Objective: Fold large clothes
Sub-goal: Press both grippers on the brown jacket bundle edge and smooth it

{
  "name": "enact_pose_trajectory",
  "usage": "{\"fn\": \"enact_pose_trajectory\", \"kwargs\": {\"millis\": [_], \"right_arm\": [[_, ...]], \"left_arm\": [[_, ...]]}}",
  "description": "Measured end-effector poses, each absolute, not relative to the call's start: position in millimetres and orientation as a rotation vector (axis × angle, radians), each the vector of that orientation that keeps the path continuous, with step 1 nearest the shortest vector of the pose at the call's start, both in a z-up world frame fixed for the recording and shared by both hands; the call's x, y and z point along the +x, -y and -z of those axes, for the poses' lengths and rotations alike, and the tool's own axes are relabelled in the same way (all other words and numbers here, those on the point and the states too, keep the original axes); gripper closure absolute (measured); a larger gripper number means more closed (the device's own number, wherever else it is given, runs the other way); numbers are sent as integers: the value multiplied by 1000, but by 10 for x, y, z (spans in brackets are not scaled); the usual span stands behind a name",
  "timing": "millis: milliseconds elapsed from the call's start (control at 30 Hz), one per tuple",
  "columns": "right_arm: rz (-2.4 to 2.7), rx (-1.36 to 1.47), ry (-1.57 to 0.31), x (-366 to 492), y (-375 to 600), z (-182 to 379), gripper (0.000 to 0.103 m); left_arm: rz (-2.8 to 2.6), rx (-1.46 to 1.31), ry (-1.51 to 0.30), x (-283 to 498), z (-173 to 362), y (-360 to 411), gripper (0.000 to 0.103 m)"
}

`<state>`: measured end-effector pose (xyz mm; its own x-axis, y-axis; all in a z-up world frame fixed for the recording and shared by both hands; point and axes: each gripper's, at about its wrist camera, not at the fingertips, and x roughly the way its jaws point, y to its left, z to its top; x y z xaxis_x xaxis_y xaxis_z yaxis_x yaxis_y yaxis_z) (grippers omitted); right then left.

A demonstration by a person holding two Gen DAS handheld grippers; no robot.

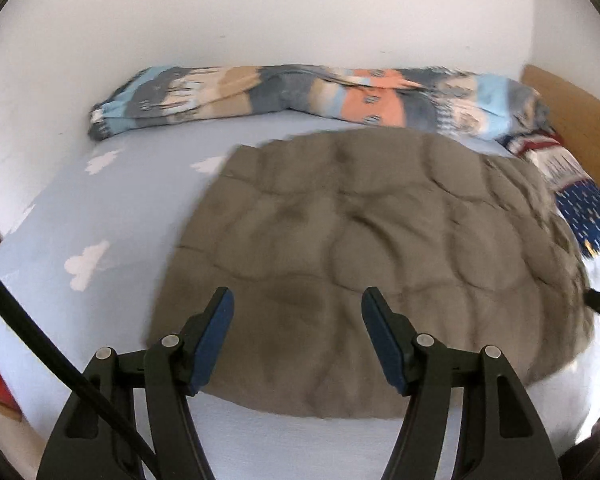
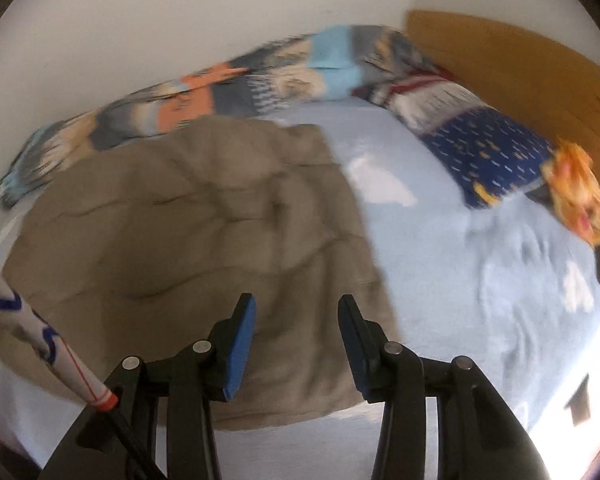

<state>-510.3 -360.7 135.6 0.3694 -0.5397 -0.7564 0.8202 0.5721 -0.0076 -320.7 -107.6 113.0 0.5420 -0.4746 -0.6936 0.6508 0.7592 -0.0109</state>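
**Inspection: quilt flat on bed, both grippers empty**

The brown quilt (image 1: 360, 264) lay folded into a rough rectangle on the bed (image 1: 80, 216), occupying the centre of the left wrist view and the 9 o'clock half of the right wrist view. Its near edge sat just ahead of both tools.

The left hand-held gripper (image 1: 297, 308) was released, jaws apart above the quilt's near portion, nothing between them. The right hand-held gripper (image 2: 296, 312) was likewise released, jaws apart over the quilt's near right corner, no cloth pinched.

A striped duvet (image 1: 308, 92) was bunched along the wall at 12 o'clock; a blue pillow (image 2: 488, 156) lay at 2 o'clock in the right view. Neither touched the grippers.

Judgement: one fold appeared complete and let go; the work stood between folds. The next move would call for each gripper to close on one edge or corner of the quilt and carry it across evenly. Both frames were blurred, so the seam detail could not be read.
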Motion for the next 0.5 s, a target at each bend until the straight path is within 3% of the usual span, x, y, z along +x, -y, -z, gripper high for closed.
{"fn": "enact_pose_trajectory", "kwargs": {"millis": [167,267,500], "right_arm": [[803,396,-860,-4832,3385,-1161,57],[788,432,-948,-4755,3462,-932,54],[789,432,-999,-4704,3528,-737,51]], "left_arm": [[686,346,-803,-3258,-804,1302,37],[664,394,-808,-3213,-634,1380,28],[649,421,-779,-3267,-603,1434,27]]}}
